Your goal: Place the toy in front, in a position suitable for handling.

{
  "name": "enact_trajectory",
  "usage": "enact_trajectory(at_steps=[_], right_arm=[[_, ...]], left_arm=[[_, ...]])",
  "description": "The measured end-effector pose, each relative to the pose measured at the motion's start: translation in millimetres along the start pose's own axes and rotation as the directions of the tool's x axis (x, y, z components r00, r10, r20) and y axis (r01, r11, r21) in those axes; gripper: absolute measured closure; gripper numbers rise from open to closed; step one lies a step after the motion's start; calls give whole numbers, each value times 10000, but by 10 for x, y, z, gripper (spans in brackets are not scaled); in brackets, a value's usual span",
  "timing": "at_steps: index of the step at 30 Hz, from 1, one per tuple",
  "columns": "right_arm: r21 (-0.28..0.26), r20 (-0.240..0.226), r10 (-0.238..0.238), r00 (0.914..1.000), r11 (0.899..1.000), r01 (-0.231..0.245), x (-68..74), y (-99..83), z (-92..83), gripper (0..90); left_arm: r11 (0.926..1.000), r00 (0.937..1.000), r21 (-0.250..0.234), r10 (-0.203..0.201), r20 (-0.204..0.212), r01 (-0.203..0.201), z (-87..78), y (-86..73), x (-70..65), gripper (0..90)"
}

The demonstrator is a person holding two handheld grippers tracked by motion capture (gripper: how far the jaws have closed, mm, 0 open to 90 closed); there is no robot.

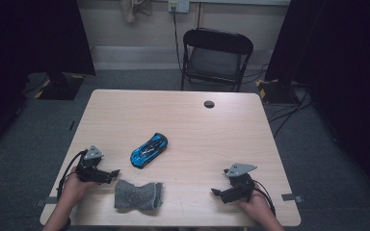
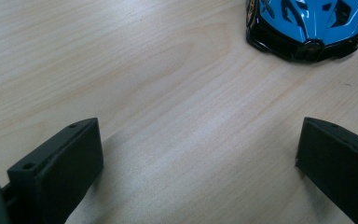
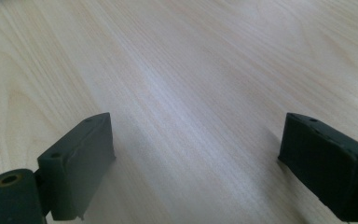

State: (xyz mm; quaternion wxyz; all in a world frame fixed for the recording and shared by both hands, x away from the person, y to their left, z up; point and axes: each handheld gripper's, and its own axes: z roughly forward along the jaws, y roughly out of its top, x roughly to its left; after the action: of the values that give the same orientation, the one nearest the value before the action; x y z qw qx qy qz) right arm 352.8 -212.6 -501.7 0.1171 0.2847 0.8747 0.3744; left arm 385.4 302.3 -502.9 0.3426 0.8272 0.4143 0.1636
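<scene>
The toy car (image 1: 149,150) just ahead of the left gripper (image 1: 116,172) is bright blue with black lines on its roof and a black lower body, and the cloth (image 1: 138,195) beside this gripper is grey with a rough speckled texture. Both the left gripper and the right gripper (image 1: 215,192) are black, each with a grey plate on top. Under them the table (image 1: 192,130) is pale wood with a fine, light brown grain pattern.

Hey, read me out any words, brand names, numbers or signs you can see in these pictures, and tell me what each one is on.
None can be read.
Toy car: blue with black markings, no legible lettering; the badge on its end is too blurred.
Grey cloth, table, chair: no text.
</scene>
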Motion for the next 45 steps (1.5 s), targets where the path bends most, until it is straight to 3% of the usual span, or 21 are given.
enact_trajectory(at_steps=[4,5,6,9,15,17,19,22,24,29,31,34,36,38,39,40,42,43,45], right_arm=[[-1,-4,1,10000,10000,-1,0,0,0,93],[-9,-4,-11,10000,10000,11,-1,0,1,93],[-9,-5,-9,10000,10000,9,-1,0,1,93],[-9,-6,-12,10000,10000,12,-1,0,1,93],[-9,-6,-9,10000,10000,9,-1,0,1,93],[-8,-8,-9,10000,10000,9,-1,0,1,93],[0,-6,3,10000,10000,-3,0,0,0,93],[0,5,-1,10000,10000,1,0,0,0,94],[-7,11,-10,10000,10000,10,0,0,0,93],[-14,50,26,10000,10000,-25,1,-2,-2,93],[-16,68,47,10000,10000,-47,2,-3,-3,94],[-6,105,89,9999,10000,-89,3,-6,-5,93],[-6,109,88,9999,10000,-88,3,-6,-5,93],[-4,113,94,9999,10000,-94,3,-6,-6,93],[-4,113,94,9999,10000,-94,3,-6,-6,93],[-8,130,105,9999,9999,-105,4,-7,-6,93],[-8,134,107,9999,9999,-107,4,-7,-6,93],[-8,135,111,9998,9999,-111,4,-7,-7,94],[-9,136,111,9998,9999,-111,4,-7,-7,93]], left_arm=[[9999,10000,134,-14,20,14,-18,24,16,30],[10000,10000,94,-15,31,14,-34,28,20,74],[9999,9999,41,-95,88,95,-63,34,31,185],[9996,9994,36,-264,217,263,-78,35,36,171],[9999,9997,-114,-58,237,61,-203,105,23,171],[9997,9996,-247,-40,297,47,-274,139,9,208],[9976,9970,-599,386,673,-346,-391,193,-52,220],[9952,9946,-658,768,697,-722,-485,247,-132,214],[9941,9932,-819,784,866,-713,-509,260,-180,197],[9931,9885,-696,1020,1113,-947,-551,264,-304,199],[9918,9854,-709,1149,1258,-1066,-567,258,-363,198],[9842,9713,-660,1730,1634,-1642,-623,246,-563,194],[9831,9680,-710,1790,1757,-1689,-638,245,-610,194],[9806,9580,-815,1919,2129,-1783,-656,239,-734,187],[9806,9580,-815,1919,2129,-1783,-656,239,-734,187],[9782,9527,-783,2052,2244,-1922,-644,225,-816,187],[9775,9513,-678,2099,2256,-1996,-624,214,-856,187],[9769,9463,-575,2136,2426,-2057,-586,192,-899,187],[9758,9442,-499,2188,2462,-2131,-544,165,-921,191]])
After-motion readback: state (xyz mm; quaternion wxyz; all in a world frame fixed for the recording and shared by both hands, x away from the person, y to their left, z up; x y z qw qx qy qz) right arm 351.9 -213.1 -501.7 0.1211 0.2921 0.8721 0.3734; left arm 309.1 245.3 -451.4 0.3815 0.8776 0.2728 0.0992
